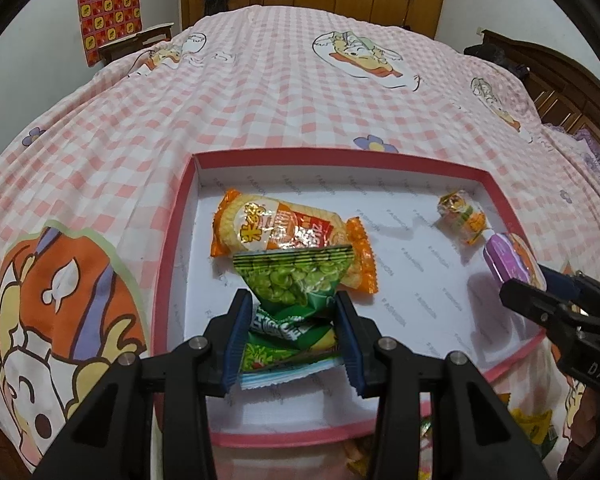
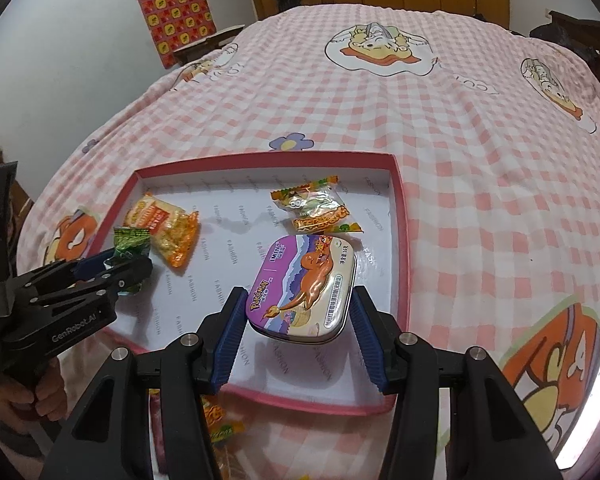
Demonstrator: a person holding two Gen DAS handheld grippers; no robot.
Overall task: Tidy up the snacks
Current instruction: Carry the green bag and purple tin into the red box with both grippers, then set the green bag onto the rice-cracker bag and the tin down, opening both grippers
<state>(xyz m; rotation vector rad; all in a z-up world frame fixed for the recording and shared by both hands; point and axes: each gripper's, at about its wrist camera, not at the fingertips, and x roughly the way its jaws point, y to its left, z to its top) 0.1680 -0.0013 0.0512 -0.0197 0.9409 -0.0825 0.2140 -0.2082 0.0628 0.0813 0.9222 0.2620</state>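
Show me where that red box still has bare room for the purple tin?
Bare floor lies mid-box, between the orange cracker pack and the purple tin, and along the far wall. It's crowded around the green pea packet and the small candy.

One pink-rimmed tray (image 1: 172, 240) lies on the bed. It carries two loose packets: one orange cracker packet (image 1: 284, 232) at its left and one small orange-and-green candy packet (image 1: 462, 216) at its far right. One green pea packet (image 1: 296, 280) and one purple mint tin (image 2: 304, 284) hang above it. Two grippers show, one per item.
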